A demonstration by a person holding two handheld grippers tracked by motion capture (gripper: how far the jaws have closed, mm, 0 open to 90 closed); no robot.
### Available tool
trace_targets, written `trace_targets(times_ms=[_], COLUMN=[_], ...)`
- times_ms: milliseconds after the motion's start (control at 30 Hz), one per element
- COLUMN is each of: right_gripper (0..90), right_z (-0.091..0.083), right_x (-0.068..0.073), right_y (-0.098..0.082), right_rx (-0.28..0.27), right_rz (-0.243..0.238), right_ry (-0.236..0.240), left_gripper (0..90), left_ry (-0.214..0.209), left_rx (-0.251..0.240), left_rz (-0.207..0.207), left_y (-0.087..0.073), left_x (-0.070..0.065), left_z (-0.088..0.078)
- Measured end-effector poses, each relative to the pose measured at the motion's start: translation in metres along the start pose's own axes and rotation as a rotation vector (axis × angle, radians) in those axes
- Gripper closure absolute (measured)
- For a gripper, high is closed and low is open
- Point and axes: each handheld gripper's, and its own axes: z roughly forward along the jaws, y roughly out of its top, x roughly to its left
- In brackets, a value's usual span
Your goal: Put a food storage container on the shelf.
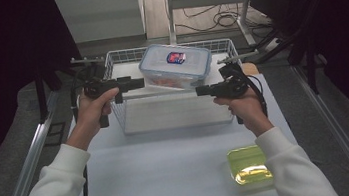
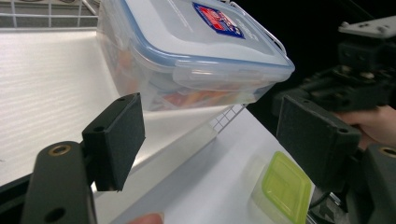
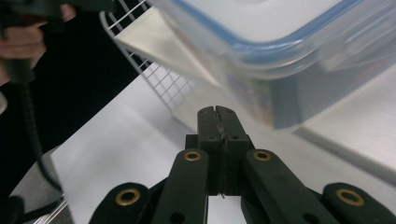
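Note:
A clear food box with a blue-rimmed lid and a red-and-blue label (image 1: pixel 176 65) lies tilted over the white wire basket (image 1: pixel 122 59). My left gripper (image 1: pixel 138 84) is level at the box's left side. Its jaws stand open (image 2: pixel 215 135), the box (image 2: pixel 187 51) lies beyond them, and the pads (image 2: pixel 116 135) touch nothing. My right gripper (image 1: pixel 201 91) is at the box's right front corner, just below it. Its jaws are shut (image 3: pixel 217 112) with nothing between them, and the box (image 3: pixel 289 42) hangs just above the tips.
A small container with a yellow-green lid (image 1: pixel 248 164) (image 2: pixel 285 186) sits on the white table near the front right, beside the person's right sleeve. The basket has a flat white floor (image 1: pixel 174 113). Metal rails run along both sides of the table.

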Motion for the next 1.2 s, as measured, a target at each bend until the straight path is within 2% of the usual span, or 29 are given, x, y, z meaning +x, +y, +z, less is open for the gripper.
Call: trace_targets(times_ms=[67,167,567,1000,1200], right_gripper=[89.4,89.4,89.4,89.4,89.4], right_z=[0.0,-0.001,-0.001,-0.002,-0.002], right_x=[-0.006,-0.011,-0.024,-0.035,-0.036], right_y=[0.002,0.006,0.015,0.015,0.013], right_rx=[-0.013,-0.028,-0.067,-0.092,-0.099], right_rz=[0.018,0.032,0.072,0.107,0.113], right_ry=[0.001,-0.031,-0.103,-0.129,-0.117], left_gripper=[22.6,22.4,21.6,21.1,21.1], left_ry=[0.0,-0.005,-0.001,-0.002,-0.001], left_rx=[0.004,0.003,0.014,0.014,0.012], left_rz=[0.004,0.01,0.014,0.003,0.011], left_y=[0.0,-0.001,-0.006,-0.011,-0.014], left_x=[0.0,-0.001,-0.002,0.001,0.0], left_z=[0.0,0.0,0.002,0.002,0.001])
